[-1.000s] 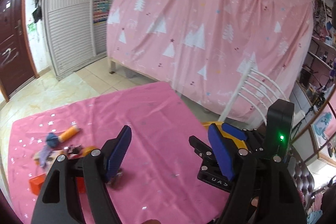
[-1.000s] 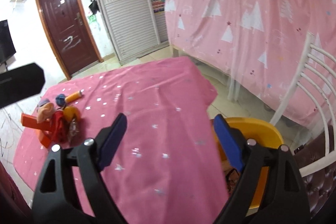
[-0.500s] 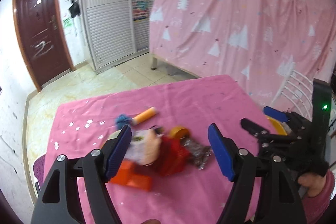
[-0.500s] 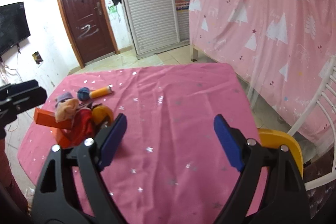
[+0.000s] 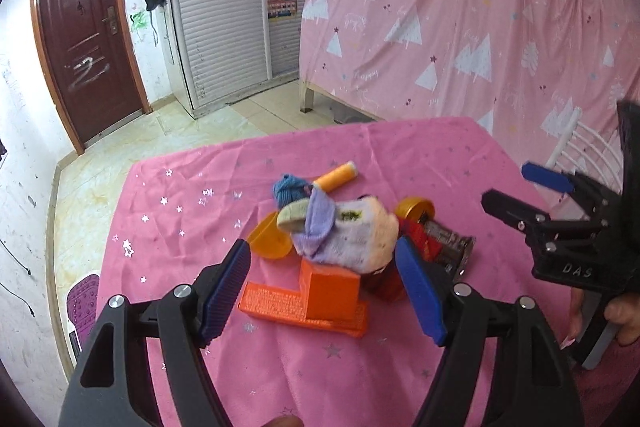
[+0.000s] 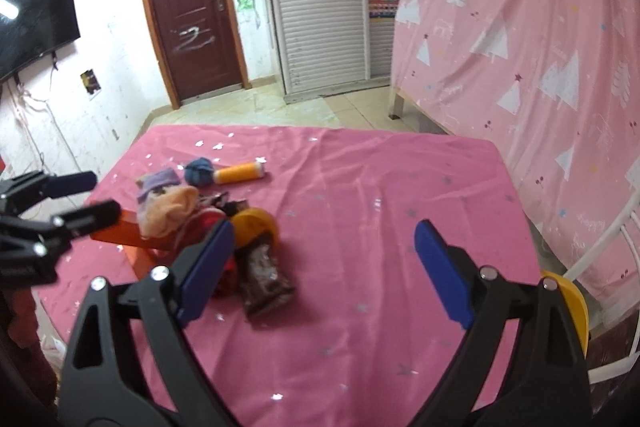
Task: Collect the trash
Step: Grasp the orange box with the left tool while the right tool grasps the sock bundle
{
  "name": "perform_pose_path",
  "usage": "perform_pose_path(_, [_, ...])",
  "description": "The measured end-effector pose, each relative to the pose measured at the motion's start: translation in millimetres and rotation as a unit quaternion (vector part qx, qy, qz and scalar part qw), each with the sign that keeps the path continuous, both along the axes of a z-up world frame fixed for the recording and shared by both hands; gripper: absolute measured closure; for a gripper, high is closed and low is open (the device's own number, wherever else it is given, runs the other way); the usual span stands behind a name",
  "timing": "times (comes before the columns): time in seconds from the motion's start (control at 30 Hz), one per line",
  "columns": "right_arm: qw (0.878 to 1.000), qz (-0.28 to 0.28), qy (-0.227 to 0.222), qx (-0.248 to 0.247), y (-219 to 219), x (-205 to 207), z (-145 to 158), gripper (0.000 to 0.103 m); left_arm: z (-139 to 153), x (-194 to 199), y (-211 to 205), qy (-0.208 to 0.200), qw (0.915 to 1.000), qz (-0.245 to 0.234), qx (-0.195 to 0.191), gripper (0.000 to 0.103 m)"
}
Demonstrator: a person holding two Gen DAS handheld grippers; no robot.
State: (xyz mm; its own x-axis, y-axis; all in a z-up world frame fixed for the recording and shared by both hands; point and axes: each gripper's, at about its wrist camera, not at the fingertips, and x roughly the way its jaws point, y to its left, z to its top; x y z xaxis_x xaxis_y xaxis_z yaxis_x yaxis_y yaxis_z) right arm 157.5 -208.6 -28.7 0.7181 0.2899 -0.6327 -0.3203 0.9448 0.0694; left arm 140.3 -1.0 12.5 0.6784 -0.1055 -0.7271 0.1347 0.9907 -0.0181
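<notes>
A pile of odds and ends lies on the pink tablecloth [image 5: 400,155]. In it are an orange block [image 5: 320,291], a purple and peach sock [image 5: 348,231], a blue yarn ball [image 5: 288,187], an orange thread spool [image 5: 336,177], a yellow lid [image 5: 266,243] and a dark wrapper [image 5: 448,243]. My left gripper [image 5: 324,287] hovers just short of the pile, open and holding nothing. From the pile's right comes my right gripper [image 6: 324,271]; its jaws are opening with nothing held, and the wrapper [image 6: 264,275] lies on the cloth by its left pad. Each gripper shows in the other's view: right gripper [image 5: 520,195], left gripper [image 6: 86,199].
A yellow bin [image 6: 568,303] sits at the table's right edge beside a white chair [image 6: 600,239]. A pink curtain [image 6: 520,27] hangs behind the table. A purple stool [image 5: 82,301] stands on the floor at the left. A person's hand [image 5: 624,315] holds the right gripper.
Both views have swung left from the yellow bin and chair toward the pile, which is now near and central. The right gripper's jaws stand wider.
</notes>
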Motion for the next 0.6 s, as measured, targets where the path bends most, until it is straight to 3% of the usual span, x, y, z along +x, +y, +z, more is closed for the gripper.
perform_pose_path(0.07, [1.0, 0.008, 0.0, -0.004, 8.9, 1.2, 0.5, 0.015, -8.8, 3.3, 2.5, 0.01, 0.9999, 0.001, -0.003, 0.041])
perform_pose_path(0.13, [1.0, 0.012, 0.0, -0.006, 14.2, 3.9, 2.0, 0.015, -17.5, 6.3, 5.2, 0.024, 0.9997, 0.0, -0.01, 0.06])
perform_pose_path(0.27, [1.0, 0.023, 0.001, -0.01, 27.7, 8.0, 4.8, 0.015, -29.4, 8.9, 11.3, 0.034, 0.9991, -0.007, -0.026, 0.075])
perform_pose_path(0.3, [1.0, 0.028, 0.001, -0.009, 31.2, 8.6, 5.4, 0.015, -31.2, 9.1, 13.2, 0.036, 0.9988, -0.01, -0.031, 0.083])
perform_pose_path(0.6, [0.997, 0.078, 0.006, -0.012, 72.2, 9.0, 5.8, 0.015, -29.0, -0.5, 43.0, 0.019, 0.9976, 0.004, -0.067, 0.086])
